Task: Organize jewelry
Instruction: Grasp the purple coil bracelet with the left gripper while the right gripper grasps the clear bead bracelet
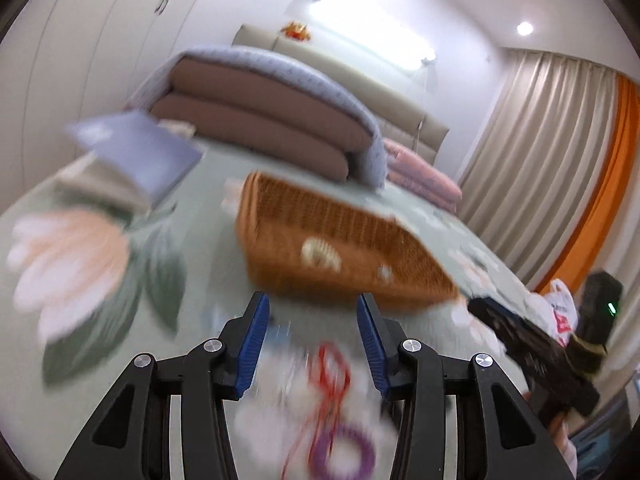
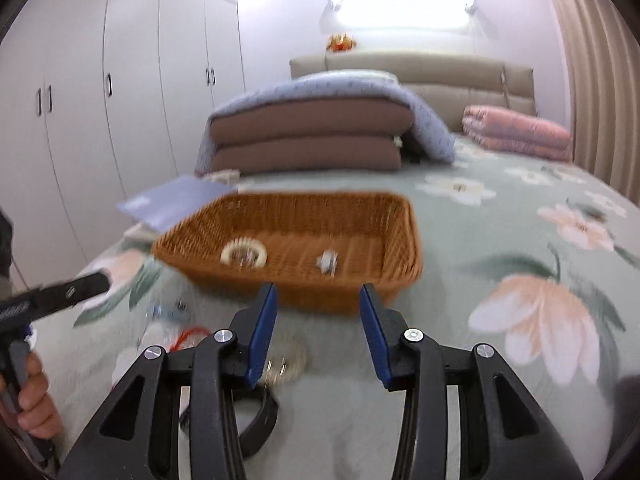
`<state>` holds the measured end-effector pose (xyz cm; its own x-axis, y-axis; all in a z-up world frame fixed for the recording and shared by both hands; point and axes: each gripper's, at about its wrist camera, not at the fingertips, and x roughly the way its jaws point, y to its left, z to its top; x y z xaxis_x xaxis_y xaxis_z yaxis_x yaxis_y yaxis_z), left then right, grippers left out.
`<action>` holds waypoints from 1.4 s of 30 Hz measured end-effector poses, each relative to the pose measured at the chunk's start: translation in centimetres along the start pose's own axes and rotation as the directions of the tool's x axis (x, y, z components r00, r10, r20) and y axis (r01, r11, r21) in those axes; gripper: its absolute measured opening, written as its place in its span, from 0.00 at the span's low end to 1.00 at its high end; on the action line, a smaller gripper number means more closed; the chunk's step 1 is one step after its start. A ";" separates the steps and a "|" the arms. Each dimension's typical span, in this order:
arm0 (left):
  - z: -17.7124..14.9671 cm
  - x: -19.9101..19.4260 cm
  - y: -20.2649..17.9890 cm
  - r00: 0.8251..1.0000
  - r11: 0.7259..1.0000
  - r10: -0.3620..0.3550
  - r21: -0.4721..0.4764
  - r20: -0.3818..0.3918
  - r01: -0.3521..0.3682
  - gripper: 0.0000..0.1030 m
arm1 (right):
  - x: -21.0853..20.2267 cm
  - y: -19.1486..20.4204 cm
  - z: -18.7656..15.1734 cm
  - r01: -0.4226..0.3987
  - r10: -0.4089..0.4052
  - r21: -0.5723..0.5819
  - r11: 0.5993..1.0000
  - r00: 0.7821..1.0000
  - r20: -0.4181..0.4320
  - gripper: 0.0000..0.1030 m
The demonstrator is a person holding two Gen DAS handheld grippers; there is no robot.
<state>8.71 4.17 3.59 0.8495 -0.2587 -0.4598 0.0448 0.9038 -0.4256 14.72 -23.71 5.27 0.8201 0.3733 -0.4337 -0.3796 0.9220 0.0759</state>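
A brown wicker basket (image 2: 392, 216) sits on the flowered bedspread and holds a white bracelet (image 2: 243, 255) and a small white piece (image 2: 327, 260). It also shows in the left wrist view (image 1: 280, 200), blurred. My left gripper (image 1: 313, 308) is open and empty above a red string (image 1: 334, 376) and a purple ring (image 1: 344, 456). My right gripper (image 2: 318, 296) is open and empty just before the basket. A beaded bracelet (image 2: 286, 362), a black bangle (image 2: 258, 420), a red cord (image 2: 190, 336) and a blue piece (image 2: 166, 312) lie loose on the bed.
Folded brown and blue quilts (image 2: 312, 132) and a pink quilt (image 2: 516, 132) lie behind the basket. A blue booklet (image 2: 176, 200) lies at the basket's left. White wardrobes (image 2: 100, 100) line the left. Curtains (image 1: 560, 160) hang on the right.
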 end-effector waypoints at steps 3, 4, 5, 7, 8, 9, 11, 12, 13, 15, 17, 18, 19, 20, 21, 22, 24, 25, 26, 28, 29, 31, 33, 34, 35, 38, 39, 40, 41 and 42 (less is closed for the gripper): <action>-2.5 -1.1 0.6 0.997 1.000 -0.007 -0.014 -0.077 0.006 0.46 | 0.2 0.4 -0.9 -0.003 0.003 -0.002 1.000 0.999 -0.041 0.45; -3.2 -1.3 0.7 0.995 1.000 0.001 -0.011 -0.099 -0.002 0.45 | 0.3 0.3 -1.1 -0.004 0.004 -0.003 1.000 0.999 -0.047 0.45; -4.2 -1.7 0.8 0.992 1.000 0.003 -0.013 -0.124 -0.005 0.45 | 0.4 0.3 -1.3 -0.001 0.001 -0.007 1.000 0.999 -0.053 0.45; -5.3 -1.8 0.9 0.986 0.999 -0.015 -0.036 -0.164 0.009 0.45 | 0.6 0.5 -1.6 0.003 -0.004 -0.016 1.000 0.998 -0.069 0.45; -5.6 -1.5 0.8 0.984 0.999 -0.016 -0.046 -0.178 0.008 0.45 | 0.9 0.5 -1.8 0.005 -0.007 -0.020 1.000 0.997 -0.078 0.45; -6.1 -1.3 0.8 0.979 0.998 -0.016 -0.056 -0.201 0.005 0.45 | 1.2 0.5 -1.9 0.007 -0.009 -0.023 1.000 0.996 -0.089 0.44; -6.8 -0.8 0.3 0.976 0.999 0.001 -0.048 -0.220 -0.011 0.45 | 1.7 0.5 -2.1 0.000 -0.002 -0.020 1.000 0.994 -0.110 0.44; -6.9 -0.9 0.0 0.978 0.999 0.013 -0.035 -0.211 -0.021 0.45 | 2.1 0.3 -2.2 -0.008 0.006 -0.013 1.000 0.992 -0.126 0.44; -7.0 -0.8 -0.4 0.977 0.999 0.019 -0.027 -0.210 -0.026 0.45 | 2.4 0.1 -2.3 -0.012 0.011 -0.004 1.000 0.990 -0.141 0.43; -7.1 -0.2 -1.0 0.976 0.999 0.029 -0.020 -0.216 -0.034 0.45 | 3.0 -0.4 -2.3 -0.023 0.026 0.020 1.000 0.986 -0.163 0.42; -7.1 0.3 -1.5 0.974 0.998 0.061 -0.006 -0.216 -0.063 0.45 | 3.8 -1.2 -2.3 -0.035 0.046 0.059 0.998 0.981 -0.189 0.41; -7.2 0.5 -1.8 0.974 0.997 0.076 0.006 -0.215 -0.077 0.45 | 4.2 -1.7 -2.3 -0.039 0.055 0.080 0.996 0.978 -0.203 0.38; -7.2 0.7 -2.1 0.972 0.995 0.096 0.022 -0.214 -0.094 0.45 | 4.5 -2.0 -2.3 -0.044 0.064 0.095 0.995 0.975 -0.213 0.36; -7.2 0.9 -2.3 0.970 0.994 0.112 0.034 -0.214 -0.107 0.45 | 4.9 -2.3 -2.3 -0.052 0.077 0.113 0.992 0.971 -0.225 0.36; -7.2 0.9 -2.5 0.969 0.992 0.123 0.045 -0.215 -0.116 0.45 | 5.3 -2.6 -2.3 -0.060 0.089 0.124 0.990 0.967 -0.239 0.35; -7.2 1.1 -2.6 0.967 0.991 0.134 0.055 -0.217 -0.125 0.45 | 5.5 -2.6 -2.3 -0.064 0.093 0.126 0.990 0.965 -0.247 0.34; -7.1 1.1 -2.6 0.965 0.989 0.143 0.063 -0.218 -0.132 0.45 | 6.0 -2.1 -2.2 -0.071 0.097 0.105 0.992 0.959 -0.268 0.31; -7.2 1.2 -2.7 0.965 0.989 0.146 0.068 -0.219 -0.134 0.45 | 6.2 -1.9 -2.1 -0.074 0.097 0.093 0.993 0.956 -0.276 0.30; -7.2 1.1 -2.7 0.964 0.988 0.149 0.073 -0.221 -0.136 0.45 | 6.6 -1.4 -2.0 -0.073 0.090 0.069 0.995 0.952 -0.293 0.29; -7.2 1.1 -2.7 0.962 0.987 0.152 0.080 -0.226 -0.137 0.45 | 7.1 -0.7 -1.8 -0.074 0.081 0.034 0.997 0.948 -0.307 0.29; -7.2 1.1 -2.7 0.961 0.986 0.155 0.090 -0.230 -0.137 0.45 | 7.5 -0.3 -1.7 -0.074 0.075 0.013 0.997 0.944 -0.321 0.28; -7.1 1.0 -2.8 0.956 0.982 0.172 0.113 -0.238 -0.149 0.37 | 8.4 0.2 -2.0 -0.065 0.058 -0.009 0.998 0.932 -0.358 0.22; -7.1 0.9 -2.5 0.951 0.980 0.183 0.126 -0.250 -0.156 0.30 | 8.5 0.2 -2.1 -0.058 0.049 -0.016 0.998 0.931 -0.362 0.13; -6.9 0.7 -2.3 0.949 0.980 0.181 0.126 -0.257 -0.153 0.28 | 8.4 0.1 -2.1 -0.058 0.049 -0.014 0.998 0.932 -0.360 0.13; -6.8 0.5 -2.0 0.948 0.981 0.176 0.126 -0.266 -0.147 0.27 | 8.3 0.1 -2.1 -0.058 0.051 -0.010 0.998 0.932 -0.358 0.13; -6.7 0.0 -1.5 0.942 0.982 0.170 0.128 -0.288 -0.138 0.26 | 8.0 0.0 -2.2 -0.055 0.050 -0.003 0.999 0.934 -0.353 0.12; -6.6 -0.1 -1.5 0.941 0.982 0.170 0.131 -0.292 -0.136 0.26 | 8.1 0.1 -2.2 -0.055 0.048 -0.008 0.998 0.933 -0.356 0.13; -6.6 -0.2 -1.5 0.940 0.981 0.171 0.136 -0.296 -0.135 0.26 | 8.3 0.3 -2.3 -0.054 0.045 -0.015 0.998 0.931 -0.363 0.13; -6.6 -0.1 -1.6 0.937 0.979 0.178 0.148 -0.302 -0.138 0.26 | 8.4 0.4 -2.3 -0.052 0.039 -0.026 0.998 0.929 -0.368 0.13; -6.7 0.0 -1.7 0.935 0.977 0.186 0.157 -0.302 -0.143 0.26 | 8.5 0.6 -2.3 -0.051 0.035 -0.033 0.998 0.929 -0.369 0.14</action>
<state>5.17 0.32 -0.89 0.6436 -0.1771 -0.7446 0.0048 0.9738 -0.2274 20.50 -20.24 -0.41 0.5908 0.3411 -0.7312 -0.4345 0.8981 0.0679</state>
